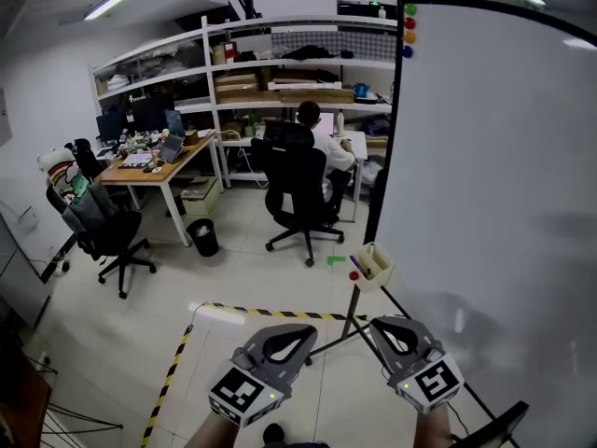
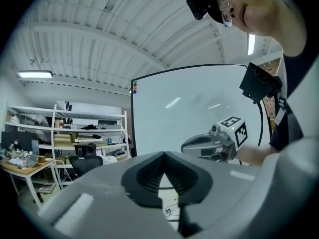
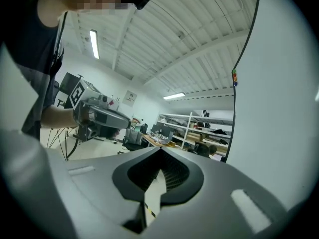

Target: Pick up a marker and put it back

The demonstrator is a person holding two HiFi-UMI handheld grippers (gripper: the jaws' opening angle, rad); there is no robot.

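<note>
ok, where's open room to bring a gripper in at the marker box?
Open: the floor between striped tape, bin and marker box, and the bare whiteboard right of the box. Crowded: past that, the occupied chair and desk.

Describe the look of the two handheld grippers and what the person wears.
The left gripper and the right gripper share smooth grey shells, with black ribbed pads lining the jaws. Each carries a white cube printed with black square markers and a small green light. No cables show. The person wears a dark top.
</note>
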